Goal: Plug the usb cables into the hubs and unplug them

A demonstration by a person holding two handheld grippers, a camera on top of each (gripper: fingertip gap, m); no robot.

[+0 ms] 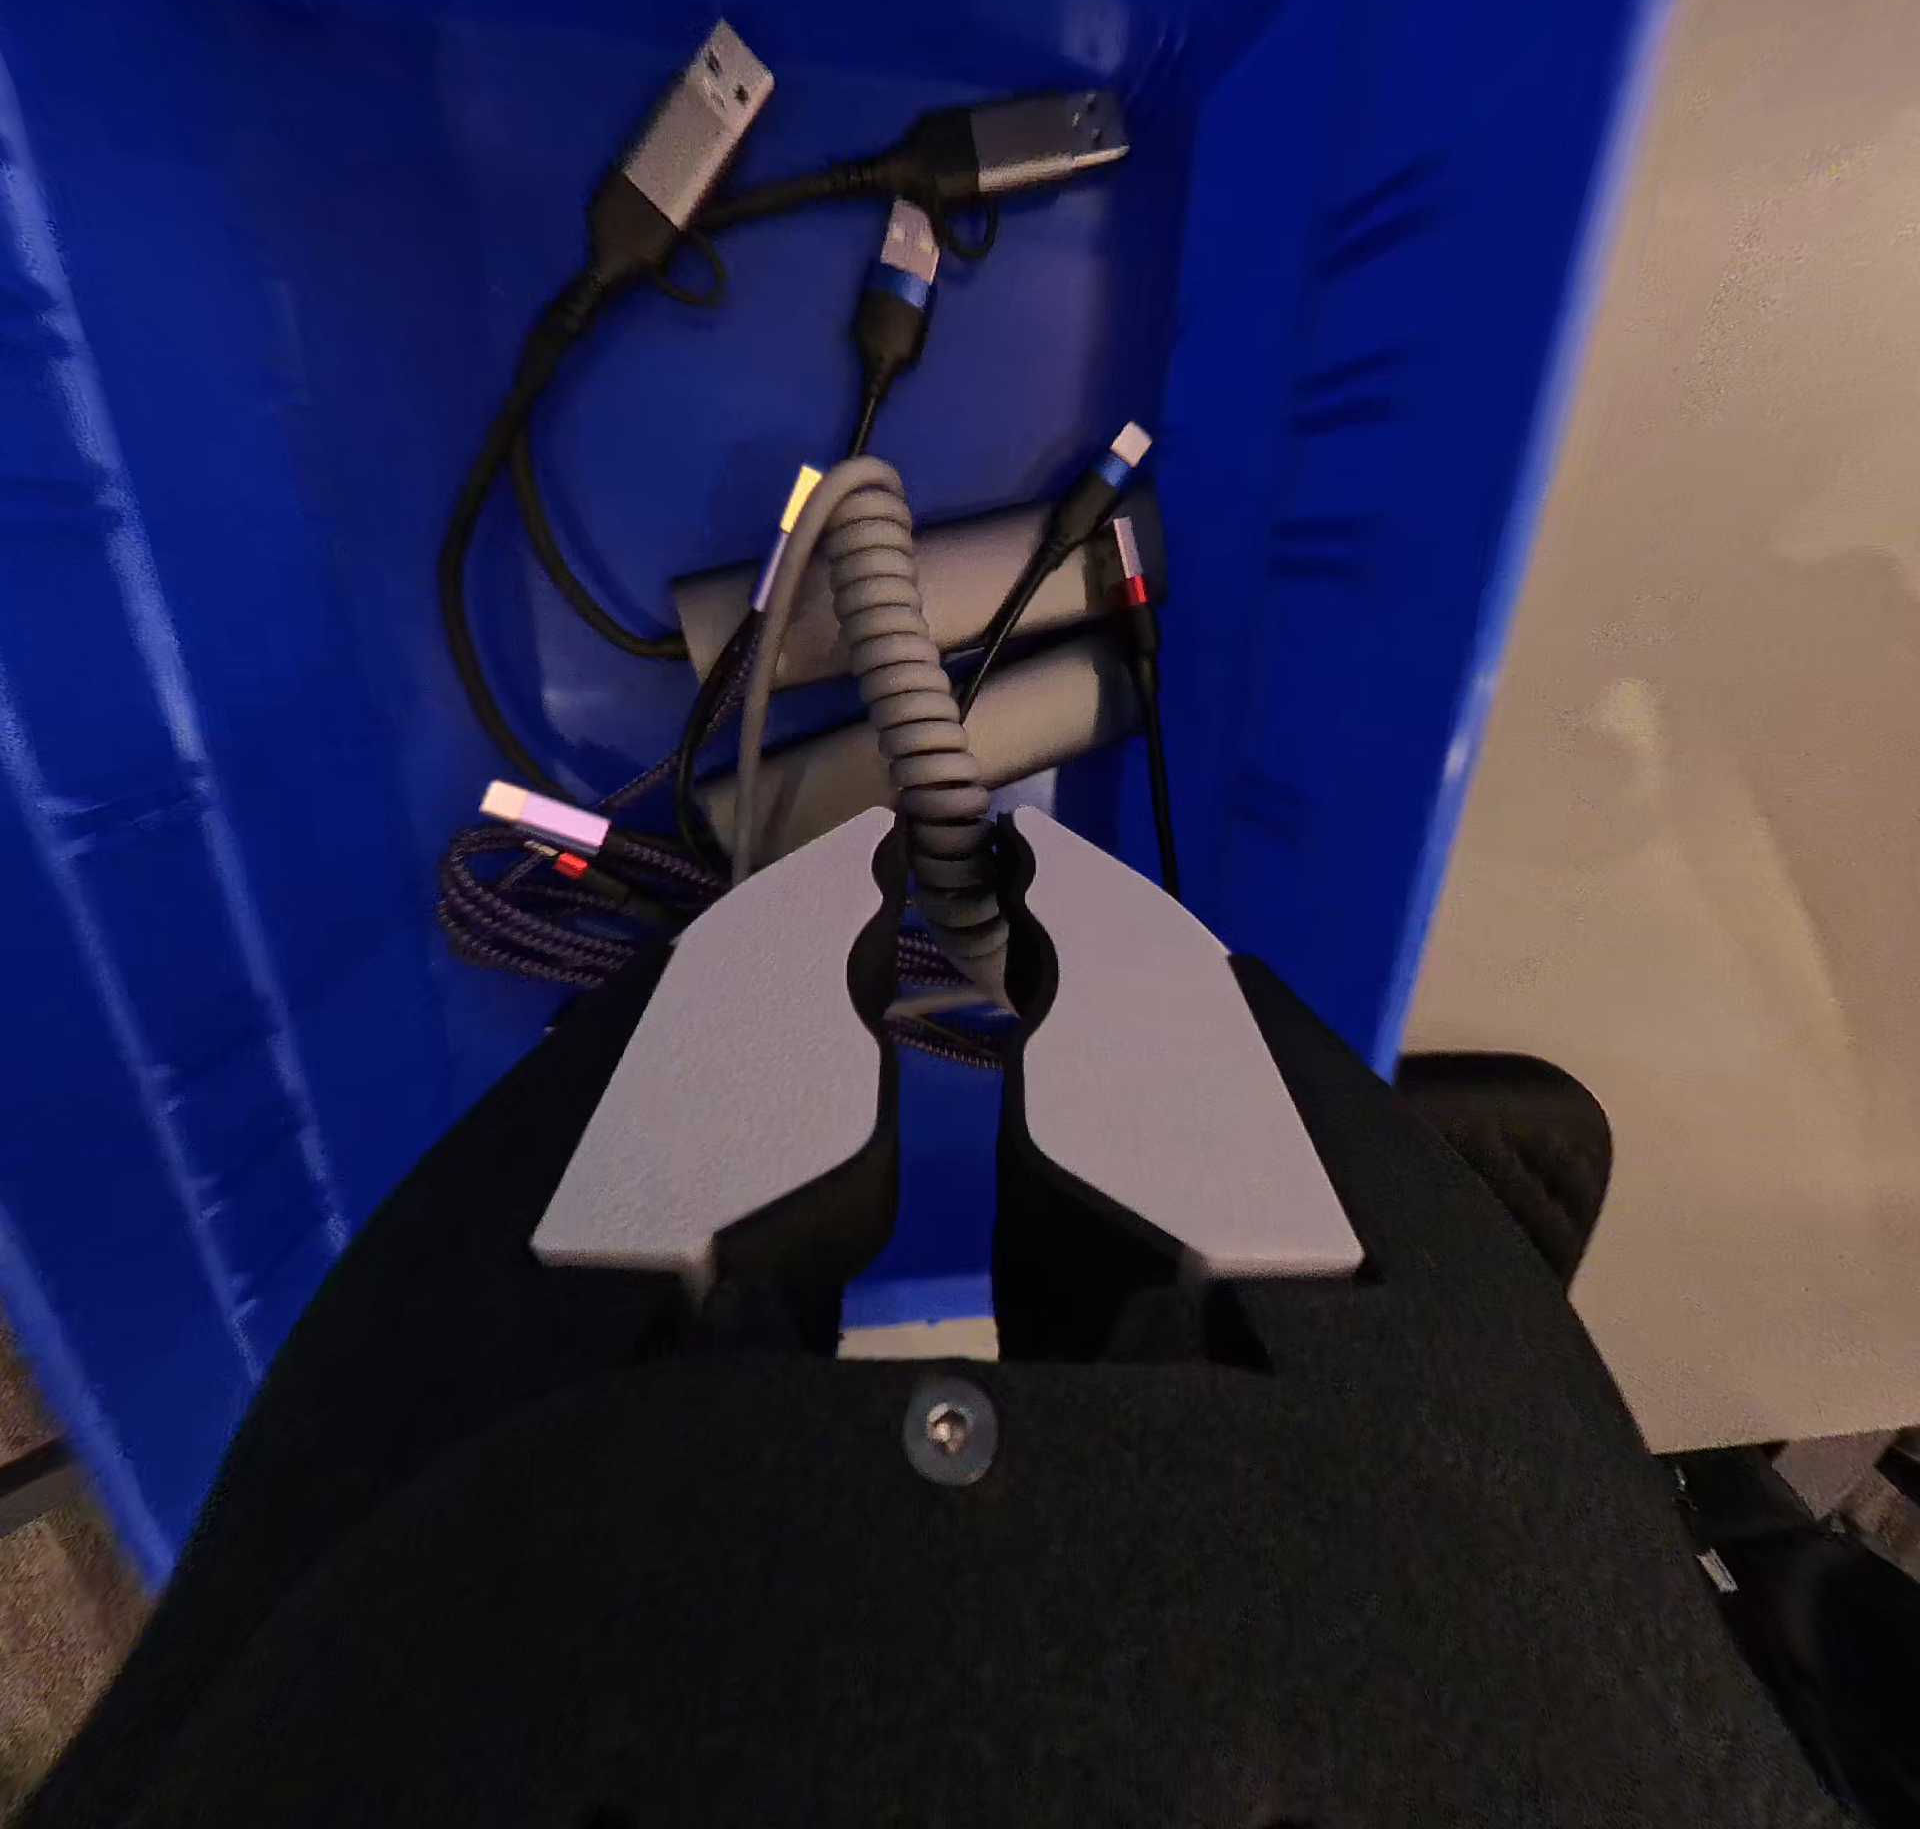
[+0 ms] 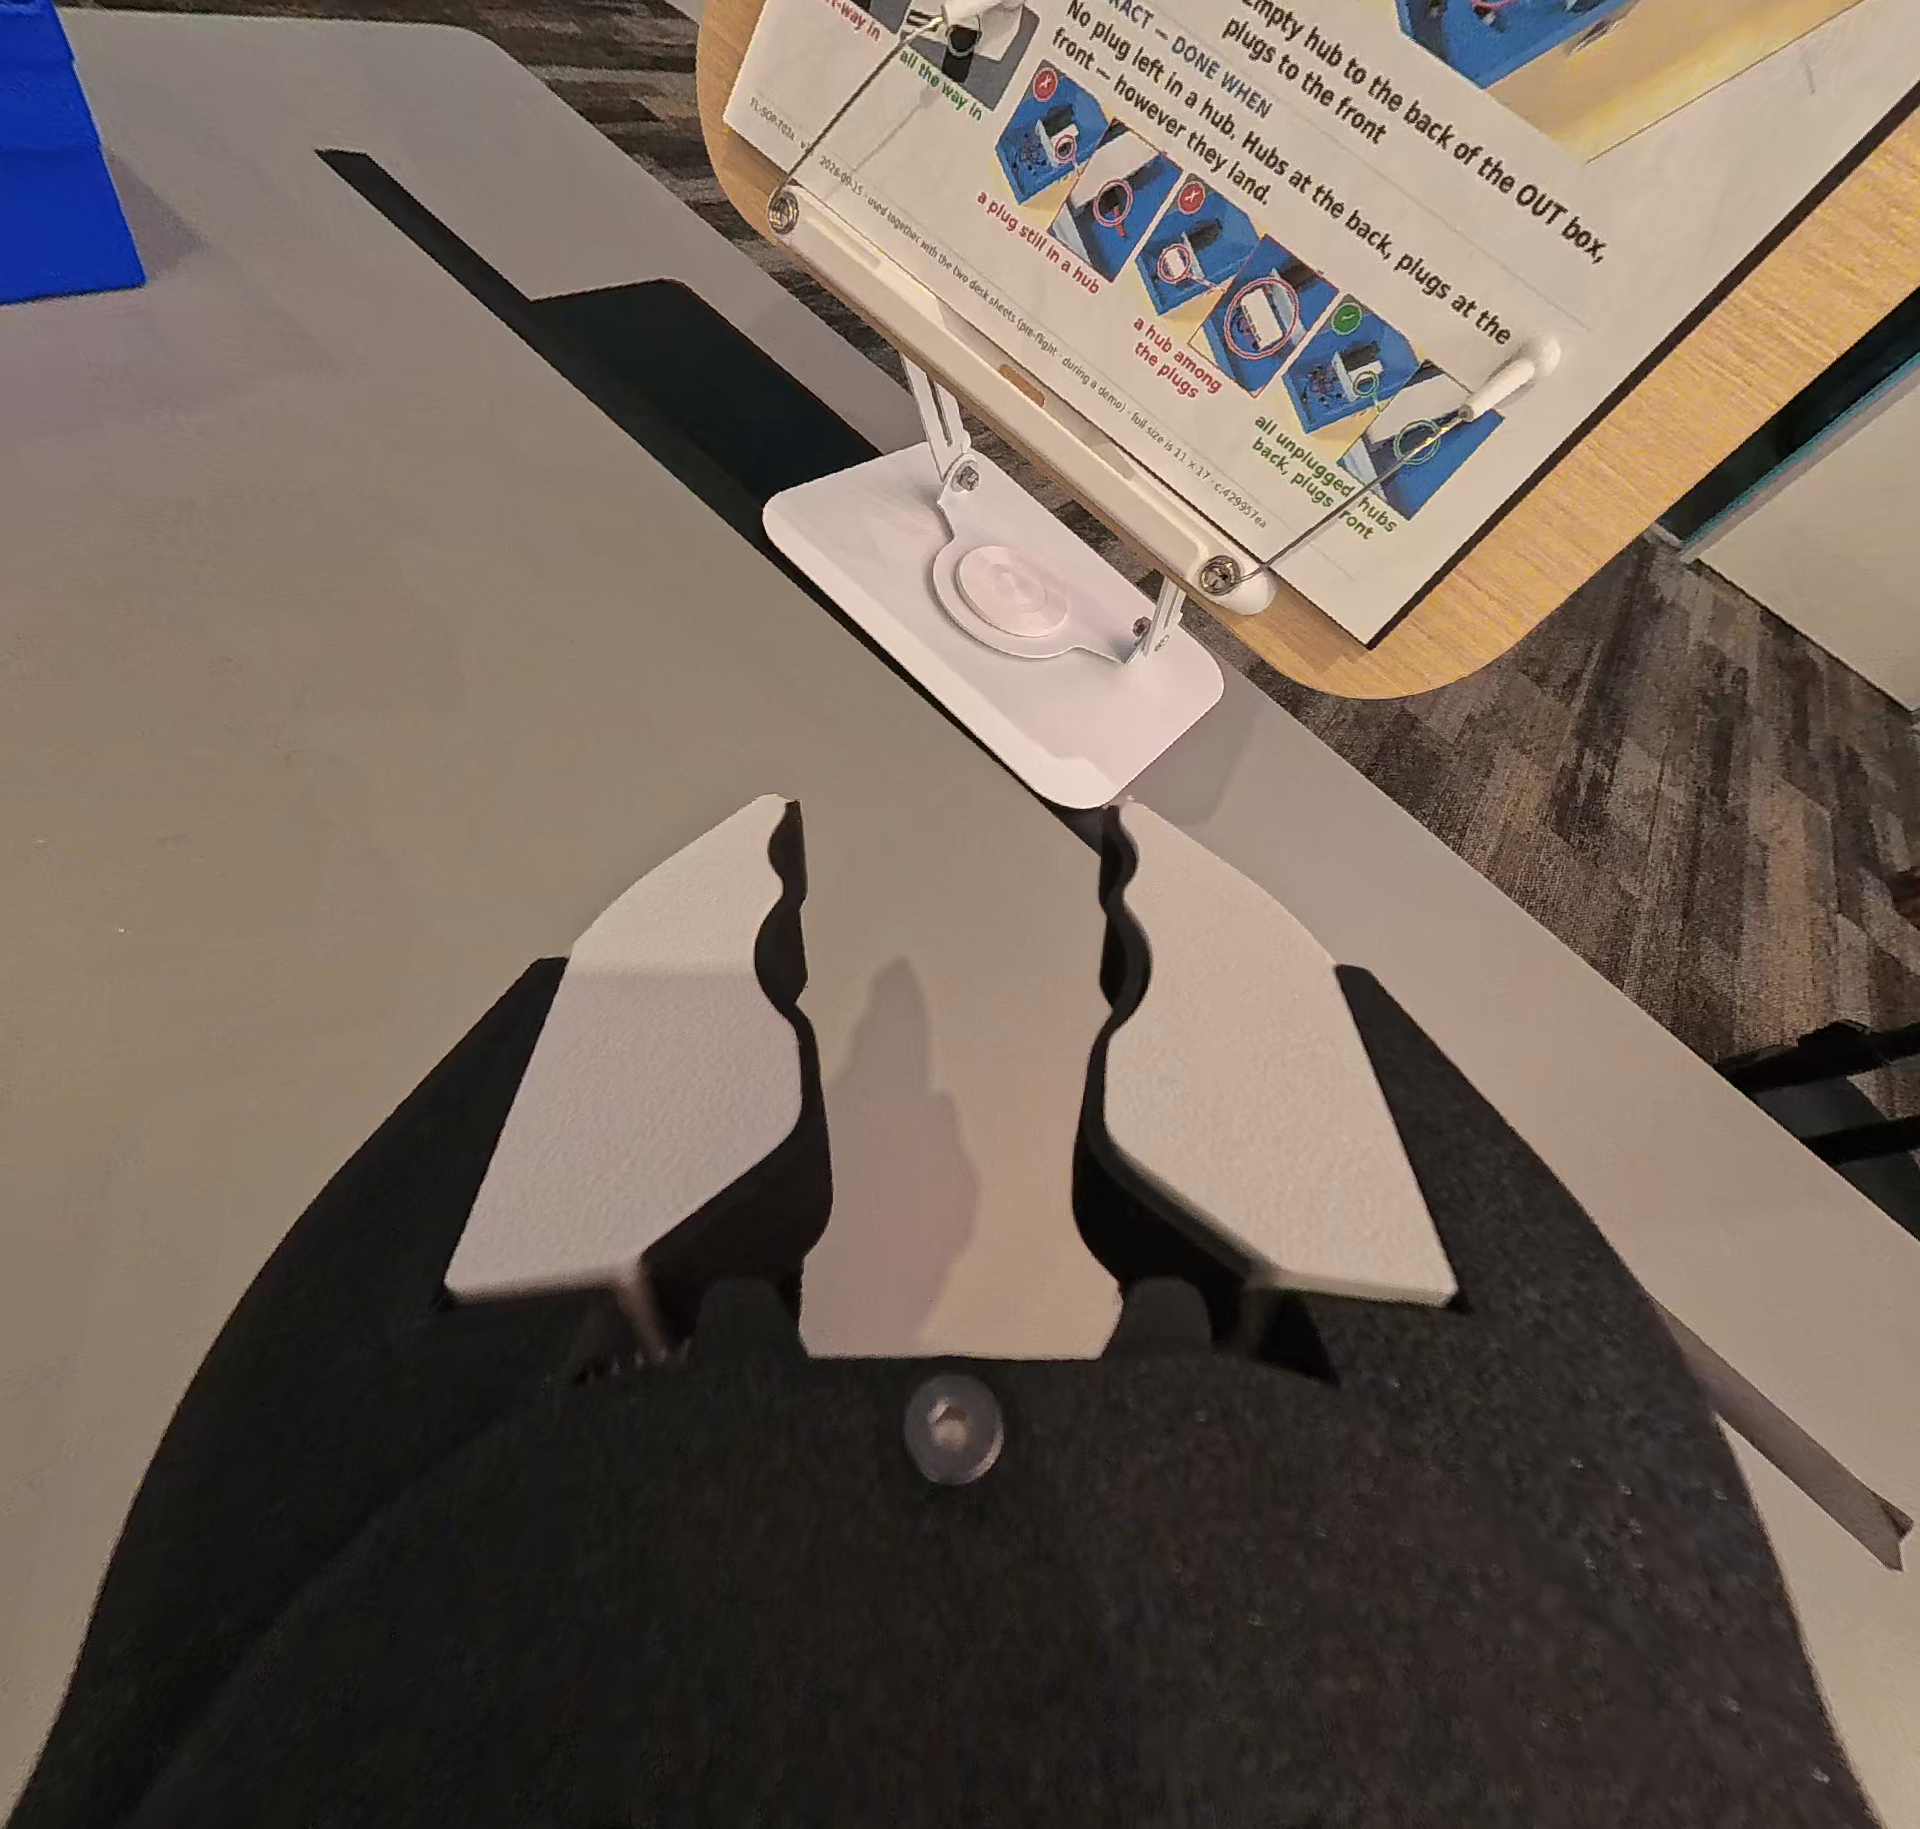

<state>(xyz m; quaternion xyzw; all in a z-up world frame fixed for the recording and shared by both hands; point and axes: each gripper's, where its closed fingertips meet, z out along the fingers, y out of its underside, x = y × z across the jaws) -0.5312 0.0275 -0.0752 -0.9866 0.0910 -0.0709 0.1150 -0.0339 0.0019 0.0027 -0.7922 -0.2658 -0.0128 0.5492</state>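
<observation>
the left gripper (image 1: 948,823) is reaching down into the blue bin (image 1: 260,532), and its fingertips are closing almost fully around the grey coiled cable (image 1: 891,678), pinching it near the lower end of the coil. the coil is rising from the jaws toward the far side of the bin and looping over a pair of grey hubs (image 1: 997,584) lying one behind the other in the middle of the bin floor. farther off, two large grey usb plugs (image 1: 691,138) on black braided leads are lying loose, none of them seated in a port as far as the left wrist view shows. a purple braided cable (image 1: 540,906) is bunching up at the near left, and thin black leads with small blue and red-collared tips are crossing the hubs on the right.

the right gripper (image 2: 951,813) is hovering over the grey table (image 2: 312,688) with its jaws standing wide apart and nothing between them. beyond it a white stand (image 2: 987,626) is holding up an instruction board (image 2: 1299,221) at the table's far edge.

this looks like the picking stage: one cable is being taken out of the tangle before any plugging. the next move is likely calling for lifting the coil clear without dragging the other leads, then bringing the idle right gripper in to steady a hub or grasp the plug end, since the grip is sitting on the cord, not on a connector.
</observation>
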